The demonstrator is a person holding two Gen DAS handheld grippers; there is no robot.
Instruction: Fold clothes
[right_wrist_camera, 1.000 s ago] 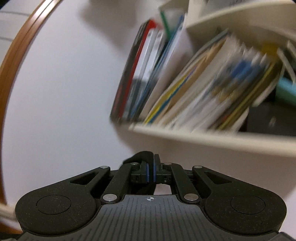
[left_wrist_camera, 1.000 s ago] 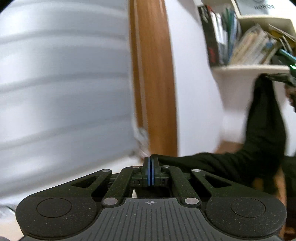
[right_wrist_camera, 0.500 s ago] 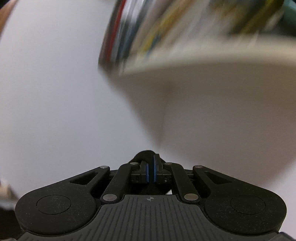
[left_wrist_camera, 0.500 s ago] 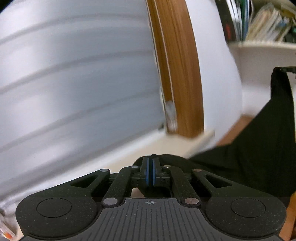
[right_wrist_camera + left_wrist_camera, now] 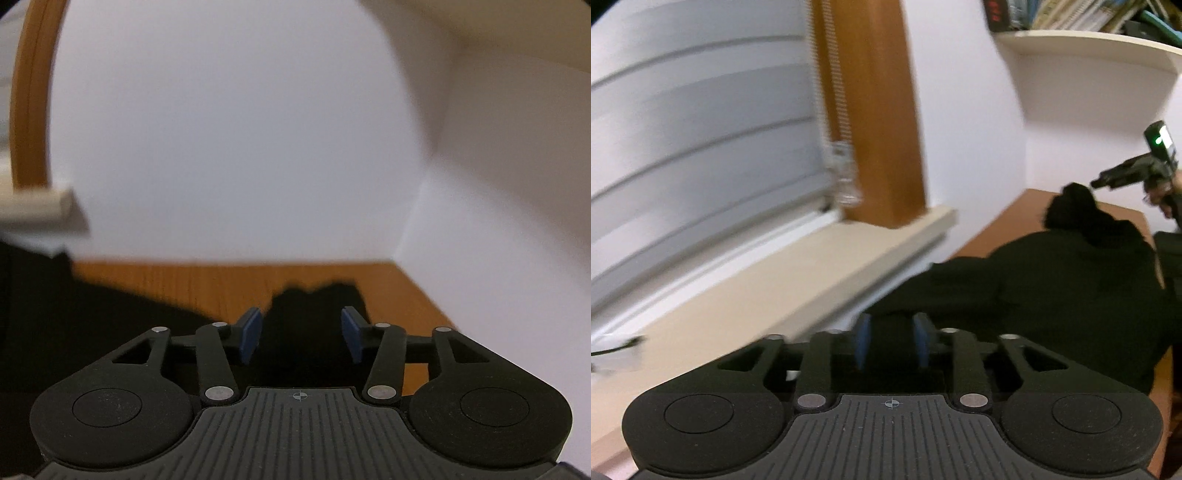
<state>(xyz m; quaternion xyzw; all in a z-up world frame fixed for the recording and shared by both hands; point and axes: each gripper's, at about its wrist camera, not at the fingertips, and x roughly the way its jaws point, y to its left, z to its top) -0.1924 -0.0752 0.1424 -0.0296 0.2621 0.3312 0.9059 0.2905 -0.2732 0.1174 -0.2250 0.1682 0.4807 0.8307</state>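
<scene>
A black garment [image 5: 1071, 280] lies spread on the wooden table [image 5: 1015, 218]. My left gripper [image 5: 891, 345] is open low over the garment's near edge, the cloth lying between its blue pads. My right gripper [image 5: 301, 334] is open too, just above a bunched corner of the same garment [image 5: 314, 306] near the table's [image 5: 221, 280] far corner. In the left wrist view the right gripper [image 5: 1108, 181] shows at the far right, above the raised tip of cloth.
A beige window sill [image 5: 812, 258] and a brown wooden frame [image 5: 879, 110] with white blinds [image 5: 701, 129] run along the left. A white wall shelf [image 5: 1089, 44] with books hangs above the table. White walls [image 5: 240, 129] meet at the table's far corner.
Both grippers came down from holding the garment in the air to the table, and both opened and let go of the cloth. The garment now lies on the table.
</scene>
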